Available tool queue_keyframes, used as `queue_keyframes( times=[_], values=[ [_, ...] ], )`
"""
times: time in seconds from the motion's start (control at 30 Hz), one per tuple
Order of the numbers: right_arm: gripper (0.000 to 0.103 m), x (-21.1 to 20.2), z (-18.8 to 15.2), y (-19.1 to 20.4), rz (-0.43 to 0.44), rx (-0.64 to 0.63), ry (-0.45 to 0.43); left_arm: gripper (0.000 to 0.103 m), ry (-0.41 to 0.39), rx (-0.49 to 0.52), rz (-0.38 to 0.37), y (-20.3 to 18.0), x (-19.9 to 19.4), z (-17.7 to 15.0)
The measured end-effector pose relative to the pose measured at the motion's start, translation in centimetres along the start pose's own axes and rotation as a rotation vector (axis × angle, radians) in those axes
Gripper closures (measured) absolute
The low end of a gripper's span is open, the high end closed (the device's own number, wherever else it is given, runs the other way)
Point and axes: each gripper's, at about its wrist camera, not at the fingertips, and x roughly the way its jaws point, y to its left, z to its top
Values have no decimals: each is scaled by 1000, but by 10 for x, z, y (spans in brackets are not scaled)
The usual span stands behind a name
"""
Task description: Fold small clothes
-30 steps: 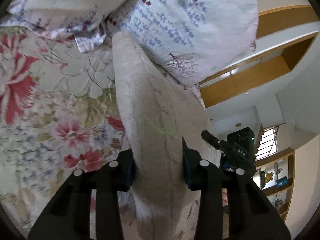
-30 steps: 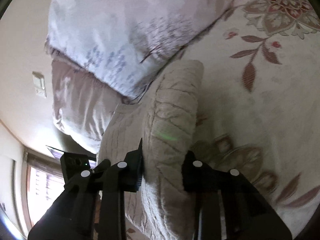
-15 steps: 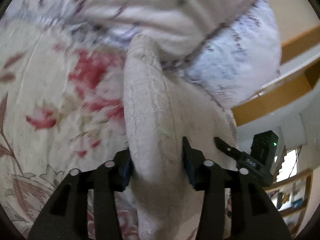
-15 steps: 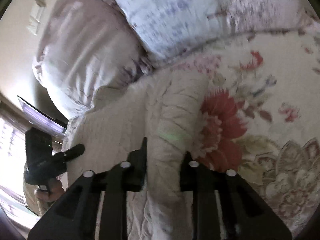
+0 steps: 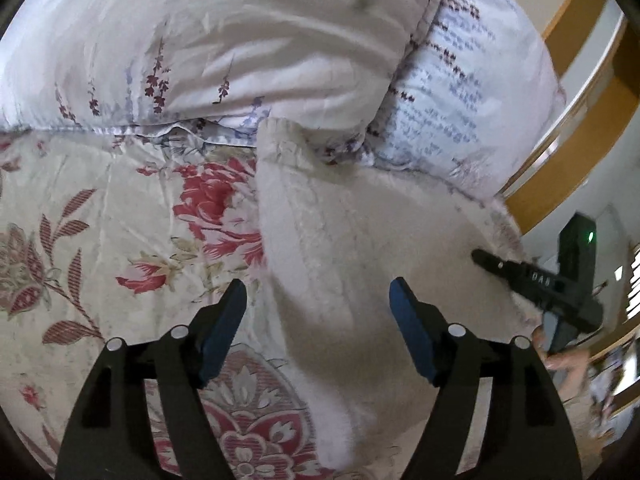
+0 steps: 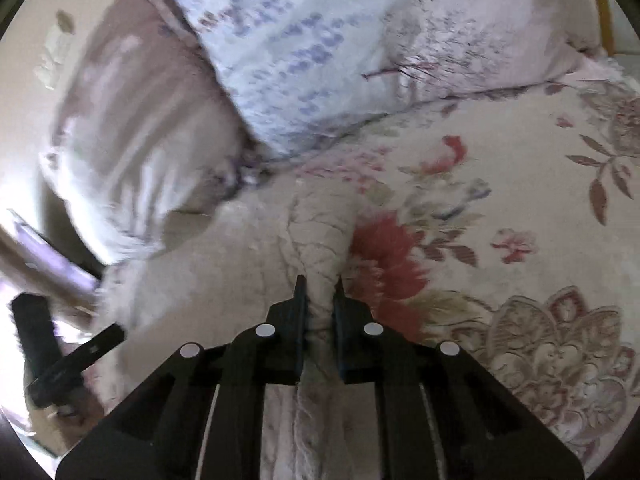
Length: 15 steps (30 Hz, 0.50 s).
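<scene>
On the floral bedspread (image 5: 120, 208), just below the stacked pillows (image 5: 248, 40), lies the cream, knitted, soft-looking garment (image 5: 360, 248), and we've got a split picture here! The left hand-held gripper (image 5: 318, 320) stands wide open, blue pads clear on either side of the cloth, holding nothing. A second ago those same fingers were pinched tight on a raised ridge of this fabric, so that edge has been let go, and the garment now spreads flat and broad where it stood up narrow before.

Over to the right hand-held gripper (image 6: 320, 292): its jaws are nearly closed, clamped on a bunched fold of the cream garment (image 6: 320, 240) right against the big red flower of the bedspread (image 6: 520, 184). That grip has not changed from the earlier view; it looks like the anchor, keeping one side in place while the other side settles.

The far end of the garment touches the pillows' lower seam, tucked just beside it. My read: one fold has just been laid down, and the left side is free to reach for a fresh edge. The right release looks due next.
</scene>
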Motion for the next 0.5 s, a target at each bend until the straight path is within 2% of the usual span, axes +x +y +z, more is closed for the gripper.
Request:
queue_keyframes(
  times=[0.1, 0.13, 0.17, 0.23, 0.3, 0.37, 0.43, 0.5],
  values=[
    [90, 4, -1, -1, -28, -1, 17, 28, 0, 8, 14, 1, -1, -4],
    [86, 0, -2, 1, -40, -17, 8, 28, -1, 7, 18, 2, -2, -4],
    [85, -6, -3, 4, -45, -31, -11, 27, -3, 11, 25, 2, -4, -6],
    [76, -22, -9, 10, -33, -59, -65, 25, -11, 23, 41, 3, -6, -8],
    [71, -39, -17, 18, 1, -104, -130, 24, -15, 44, 65, 2, -6, -11],
    [70, -44, -22, 26, 35, -140, -150, 21, -17, 63, 89, 1, -4, -13],
    [68, -40, -29, 35, 63, -187, -120, 20, -16, 79, 112, 0, -1, -15],
    [66, -23, -39, 40, 33, -240, -42, 20, -16, 88, 129, 0, 1, -16]
  ],
)
